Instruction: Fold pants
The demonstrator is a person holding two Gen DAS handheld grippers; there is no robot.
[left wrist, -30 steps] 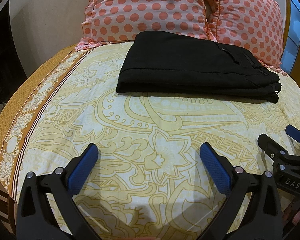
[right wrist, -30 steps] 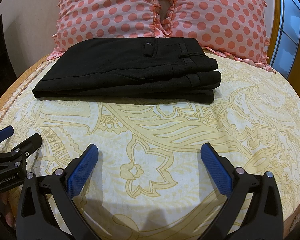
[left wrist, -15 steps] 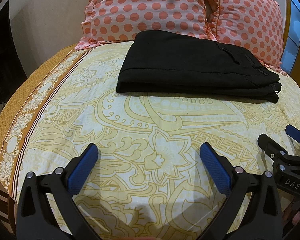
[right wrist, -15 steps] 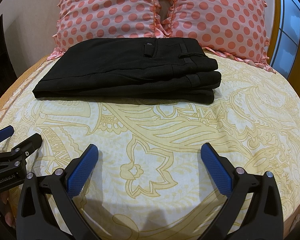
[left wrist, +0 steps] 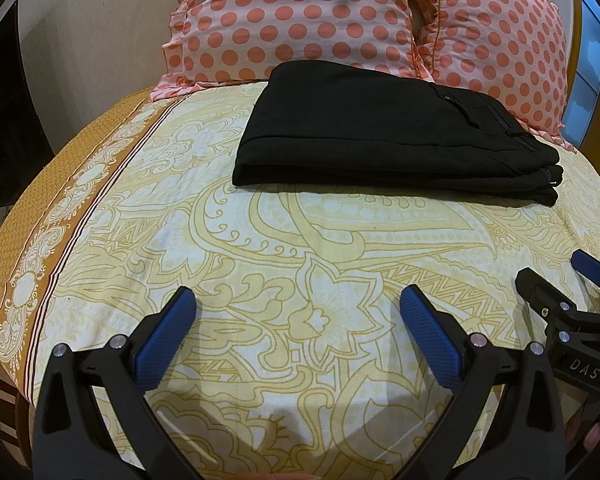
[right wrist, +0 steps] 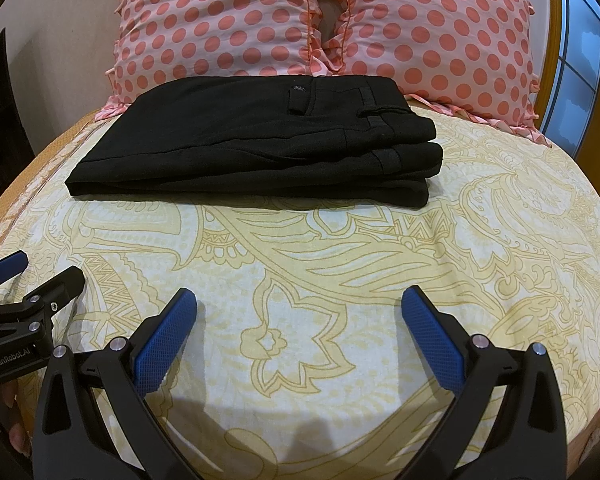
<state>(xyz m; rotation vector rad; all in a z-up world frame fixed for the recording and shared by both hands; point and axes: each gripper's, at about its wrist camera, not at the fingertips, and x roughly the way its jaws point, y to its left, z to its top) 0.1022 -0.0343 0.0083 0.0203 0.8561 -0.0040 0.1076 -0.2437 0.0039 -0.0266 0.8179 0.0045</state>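
Nearest the cameras, above the yellow paisley bedspread (left wrist: 260,240), the left hand-held gripper (left wrist: 298,320) and the right hand-held gripper (right wrist: 299,320) hover side by side — both with blue pads spread wide, gripping nothing. Farther up the bed lie the black pants (right wrist: 260,148), folded into a flat stack, well apart from both grippers, just before two pink polka-dot pillows (right wrist: 220,24).

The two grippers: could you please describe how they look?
Both the left gripper and right gripper have matte black frames with silver screws and two textured blue pads each. One side plate reads "GenRobot.AI", the other "DAS". No cables or sleeves show.
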